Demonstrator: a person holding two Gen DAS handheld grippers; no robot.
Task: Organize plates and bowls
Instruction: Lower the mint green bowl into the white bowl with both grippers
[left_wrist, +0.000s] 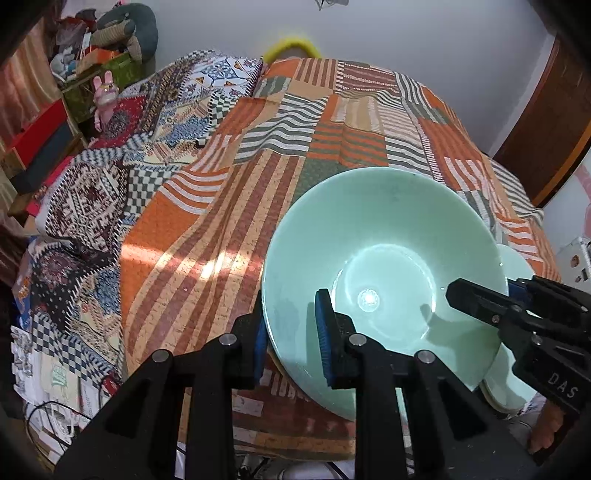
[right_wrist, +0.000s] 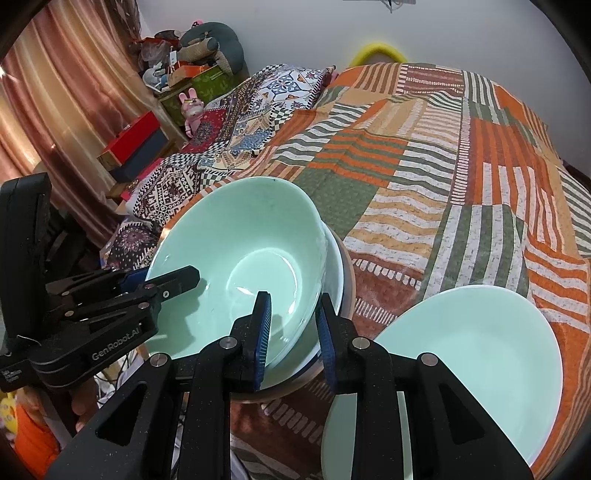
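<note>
**On the bedspread: both grippers clamped on one green bowl**

Across the room, left to right: pink curtains (right_wrist: 62, 96), a cluttered stand with a pink rabbit toy (right_wrist: 191, 105) and a red box (right_wrist: 135, 142), a patterned quilt (left_wrist: 110, 177), then the orange, green and cream striped patchwork bedspread (left_wrist: 332, 122) against a pale wall, with a yellow item (left_wrist: 293, 44) at its far edge and a brown door (left_wrist: 554, 122) at the far right.

Task items sit at the near edge of the bedspread. The pale green bowl (left_wrist: 384, 236) rests tilted on top of a stack of dishes (right_wrist: 341, 258). The left gripper (left_wrist: 291, 328) grips the bowl's near left rim, one blue pad outside the wall and one inside, jaws narrowed onto it. The right gripper (right_wrist: 293, 325) pinches the rim on the opposite side in the same manner, one pad inside, one outside. Just to the right of the stack lies a pale green plate (right_wrist: 465, 354) atop another plate, clear of both grippers.
</note>
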